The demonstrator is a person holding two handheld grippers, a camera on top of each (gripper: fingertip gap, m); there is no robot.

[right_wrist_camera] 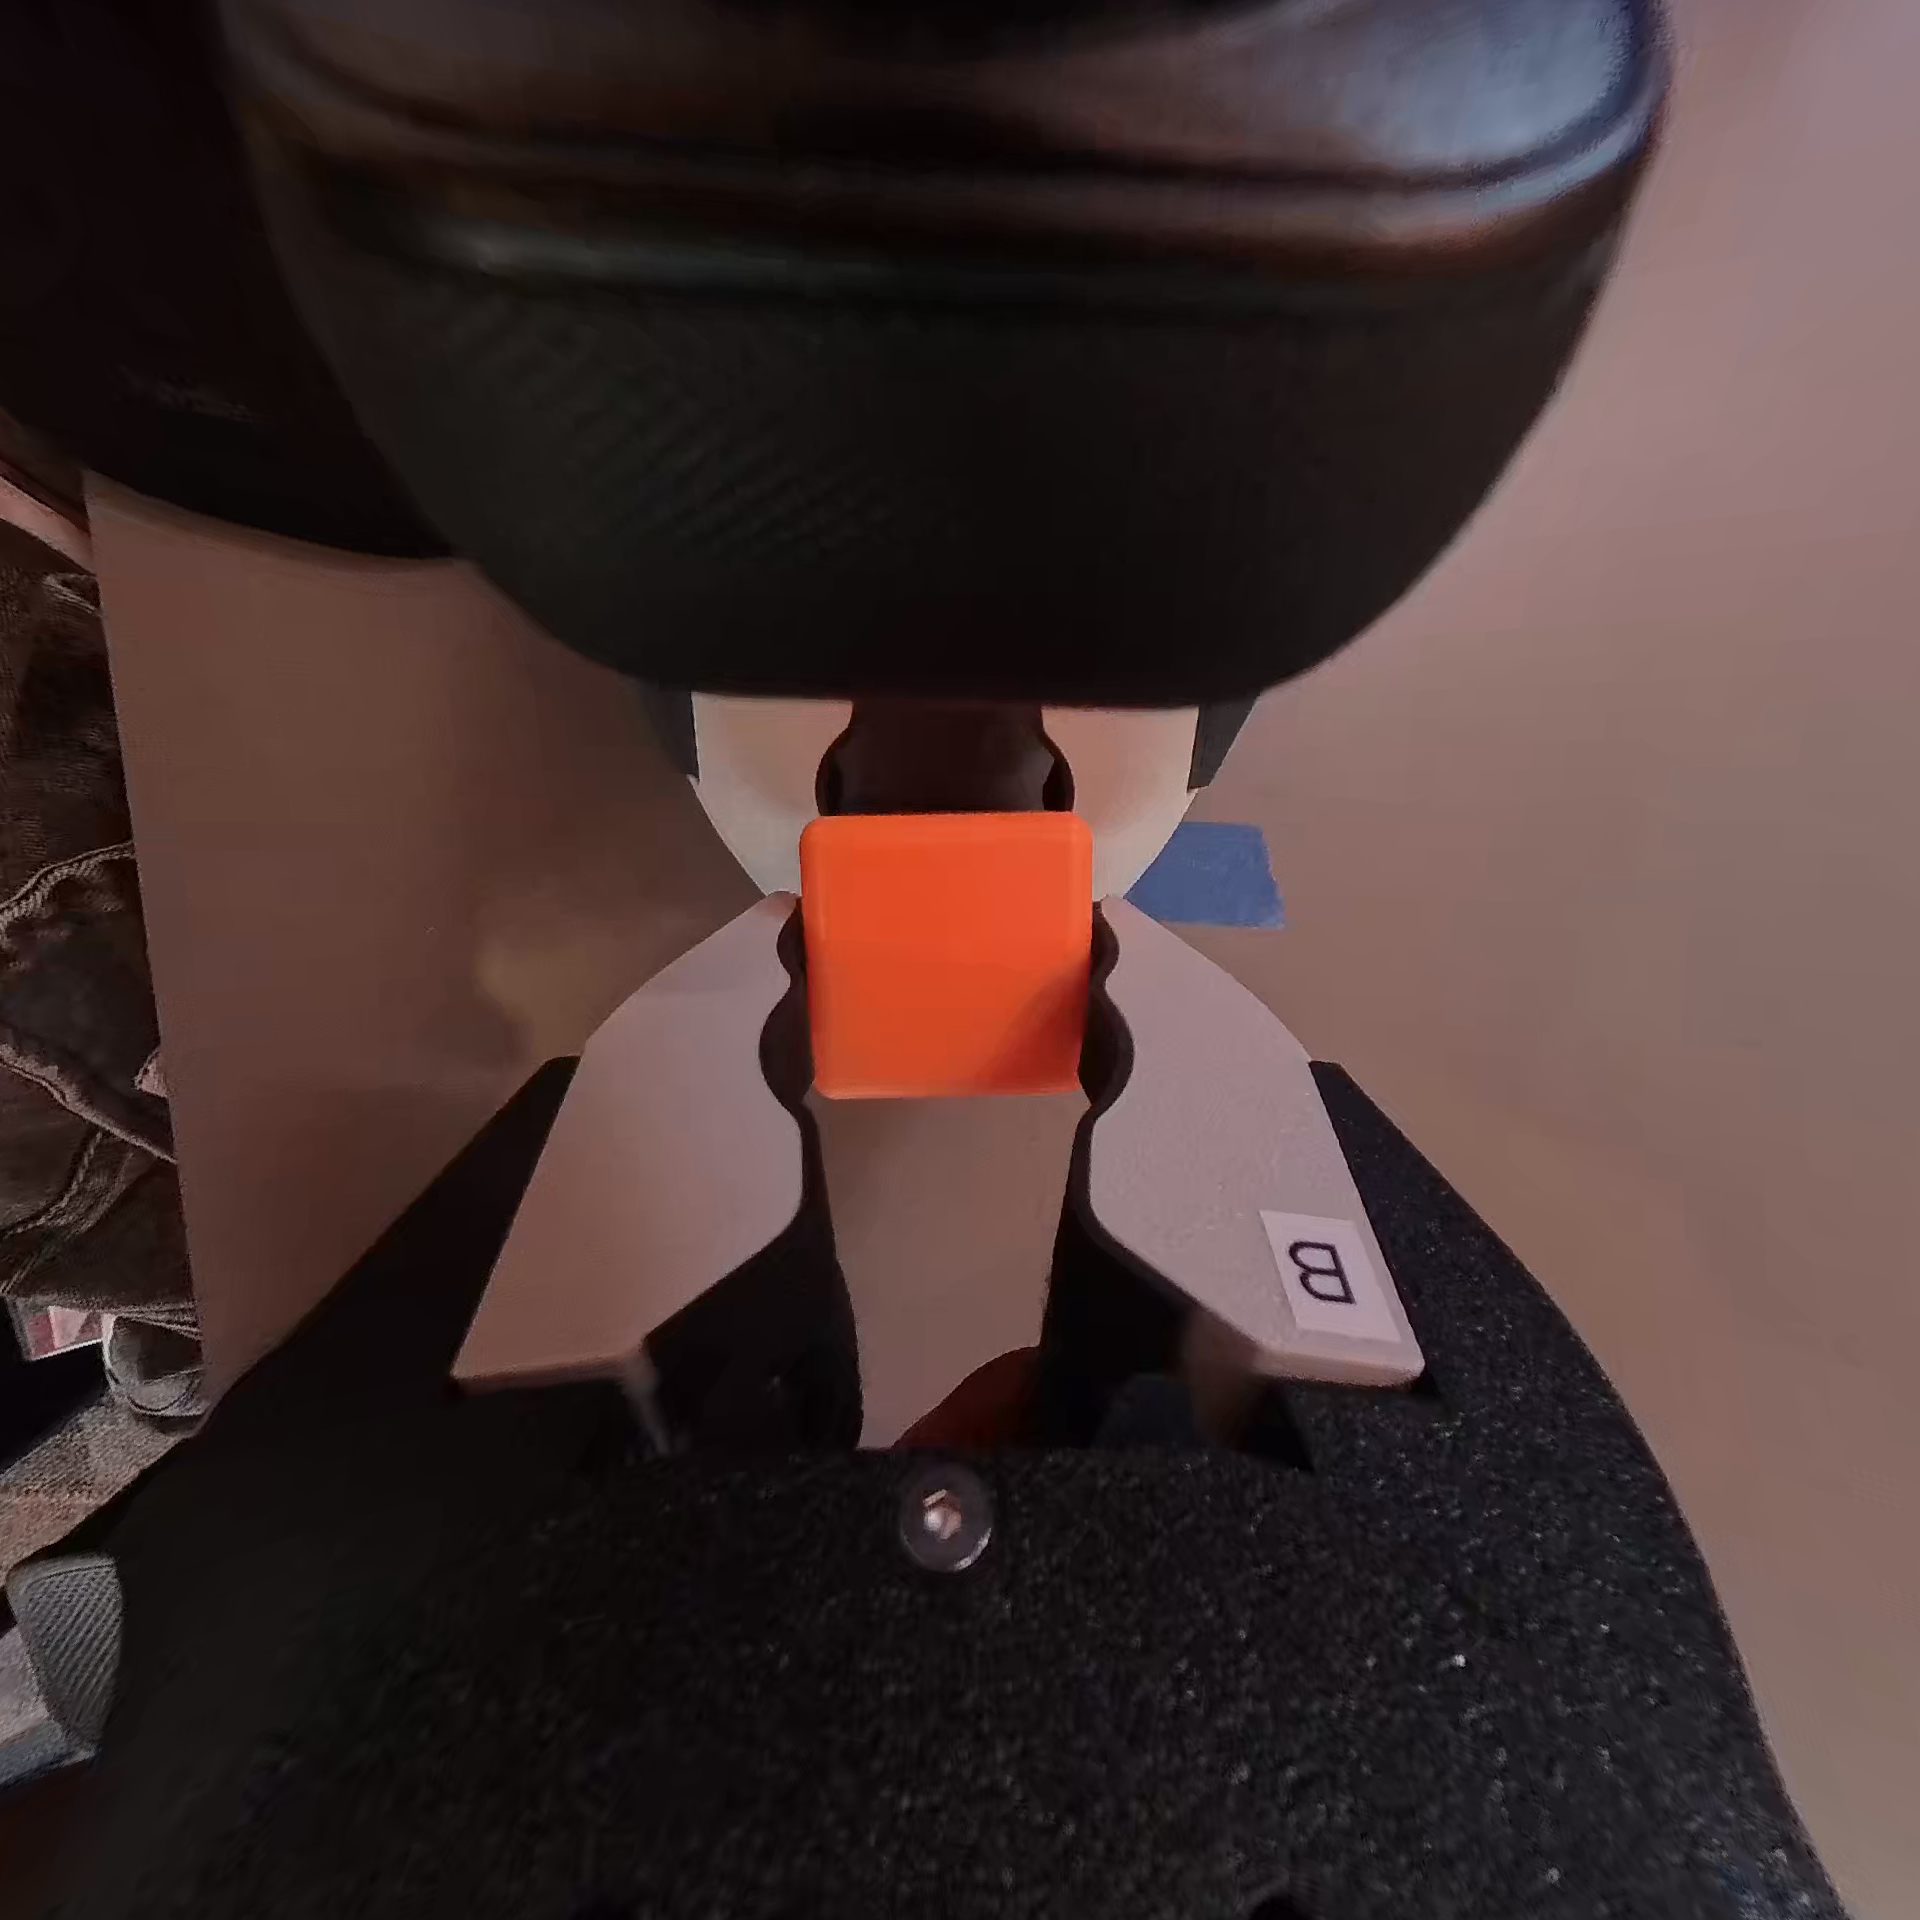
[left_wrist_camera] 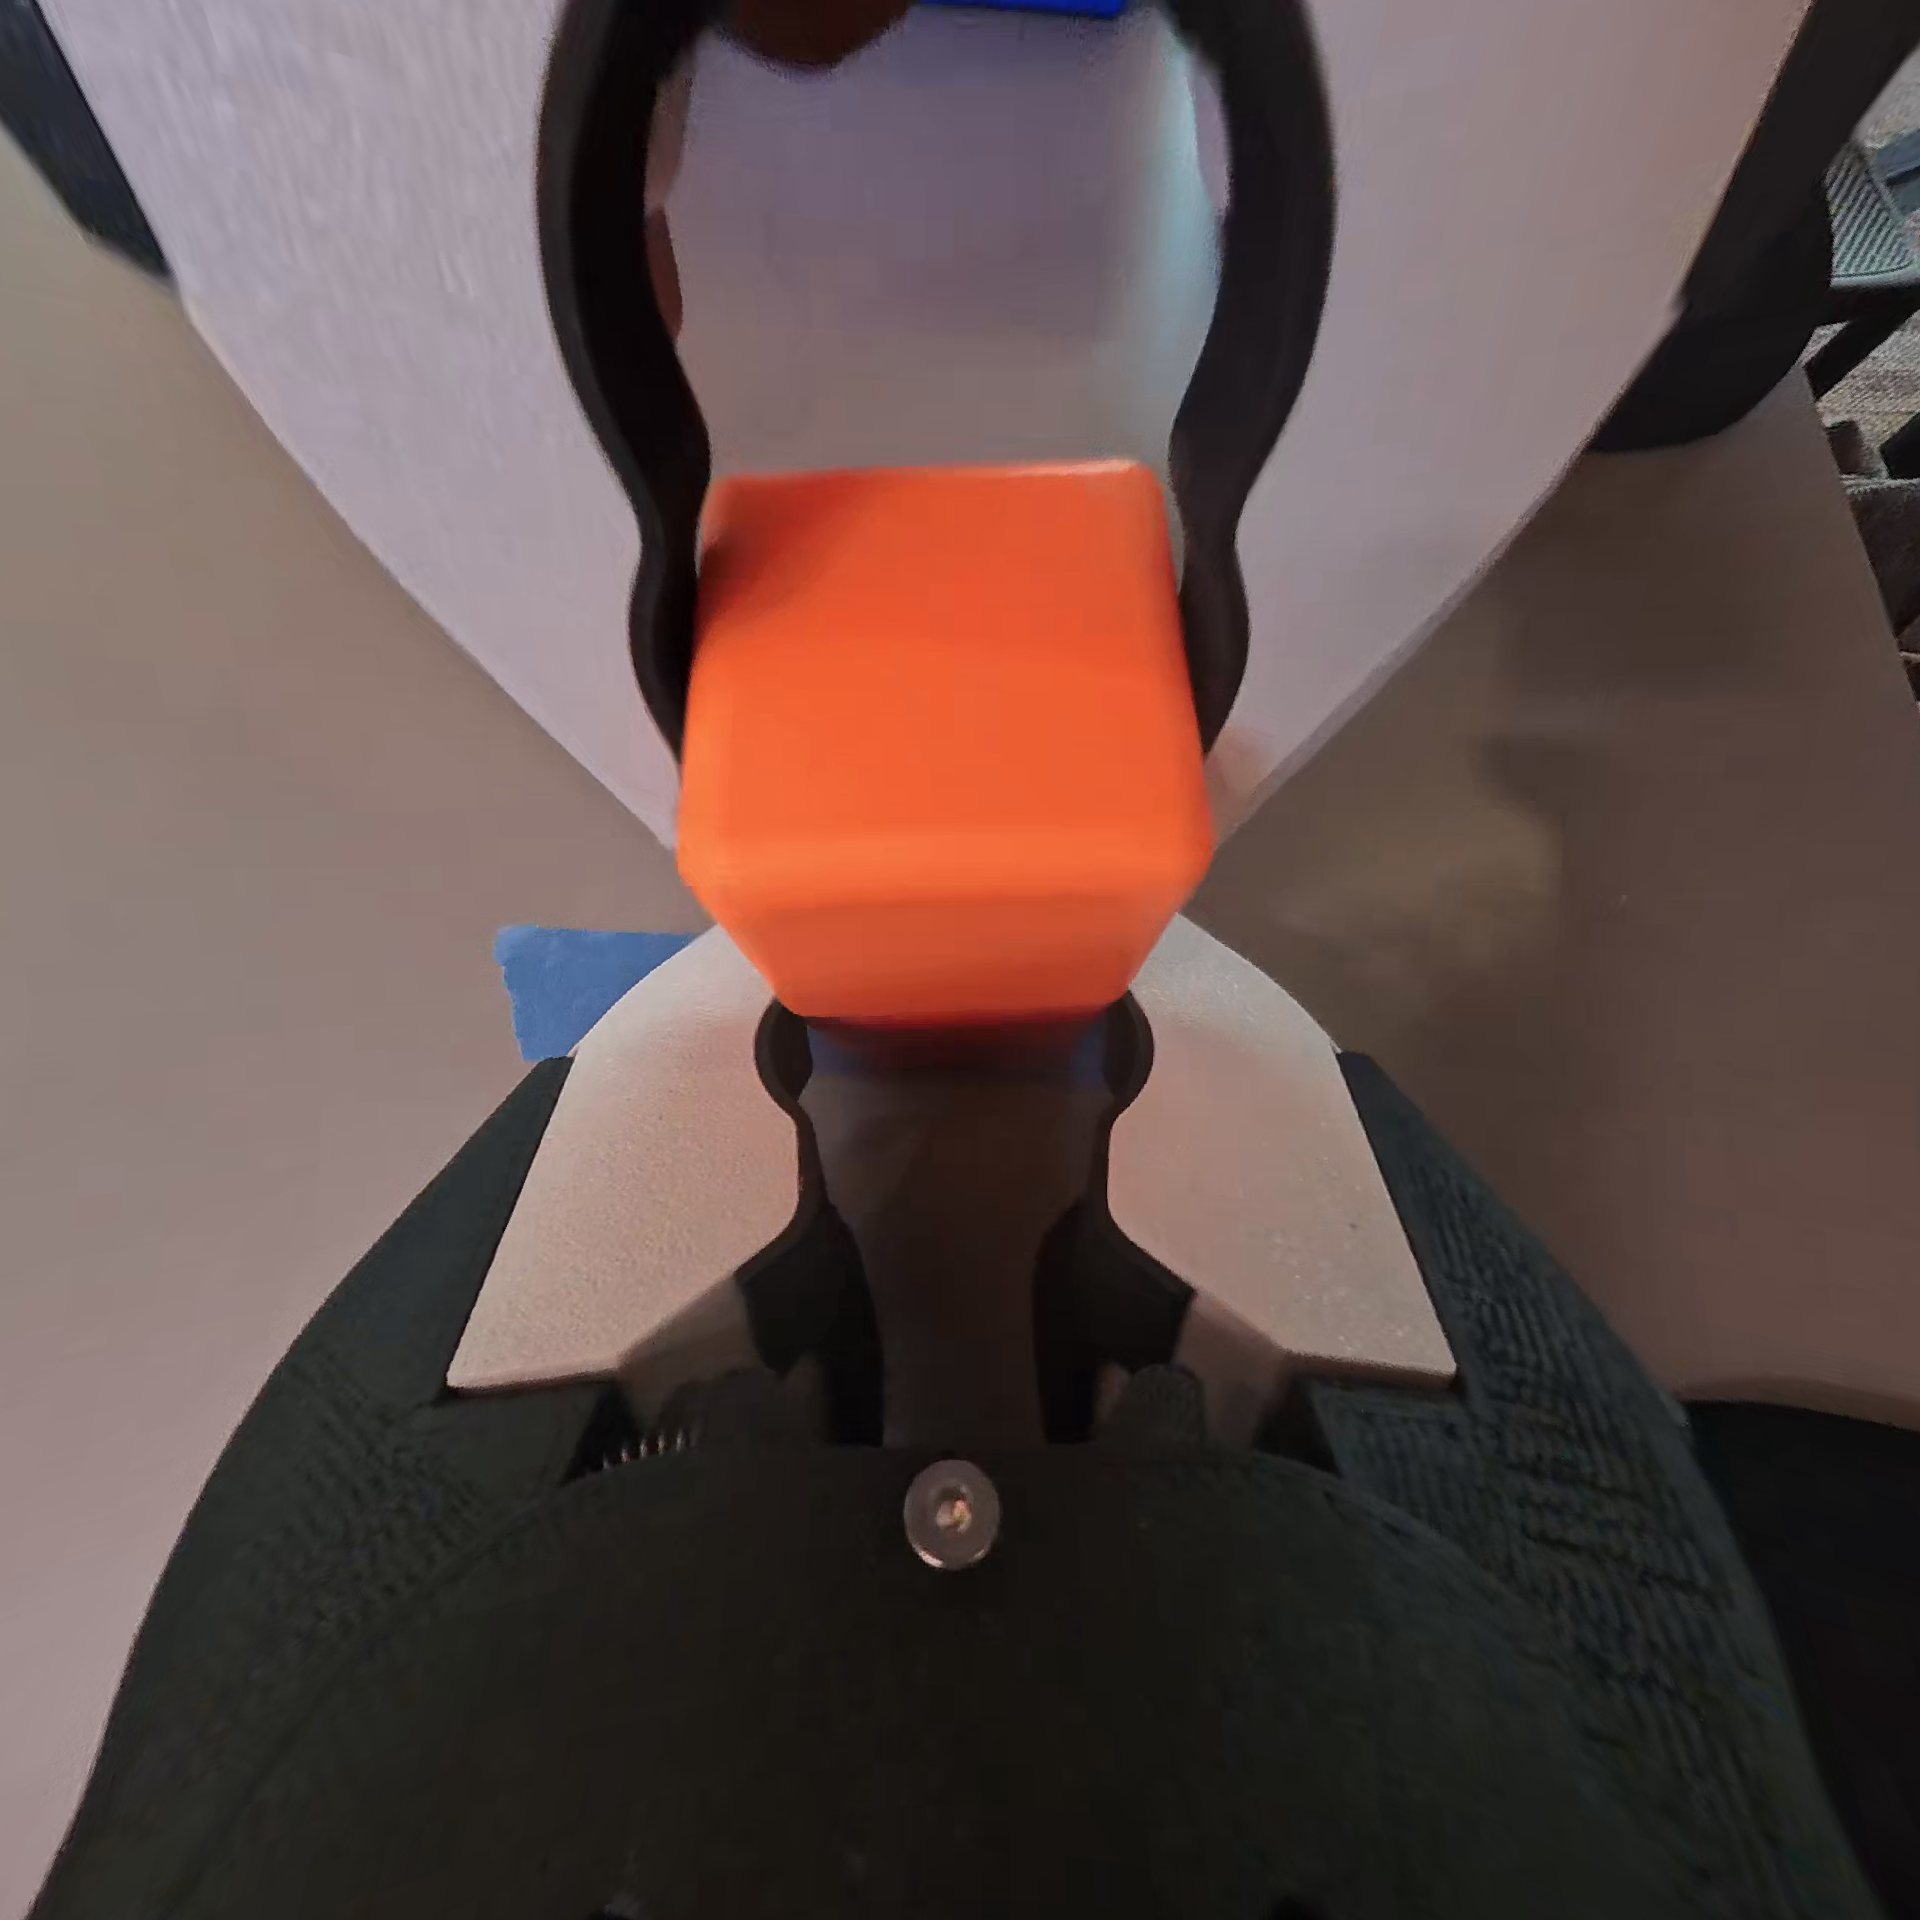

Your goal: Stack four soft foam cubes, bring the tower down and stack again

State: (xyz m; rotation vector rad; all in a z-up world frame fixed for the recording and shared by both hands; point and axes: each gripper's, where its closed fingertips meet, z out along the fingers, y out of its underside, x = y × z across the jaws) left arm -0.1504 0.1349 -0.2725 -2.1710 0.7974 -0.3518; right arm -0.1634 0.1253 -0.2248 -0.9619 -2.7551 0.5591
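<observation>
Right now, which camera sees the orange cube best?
The right wrist view. The orange cube looks sharp and whole there, pinched at its sides by the right gripper. The left wrist view shows it bigger but blurry.

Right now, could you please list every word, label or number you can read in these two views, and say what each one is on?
White sticker on one finger of the right hand-held gripper: a single dark printed character, clear enough to read, but I do not quote writing.
Orange cube: no writing.
Blue tape on the table: no writing visible.
Left wrist view: no text anywhere.
</observation>
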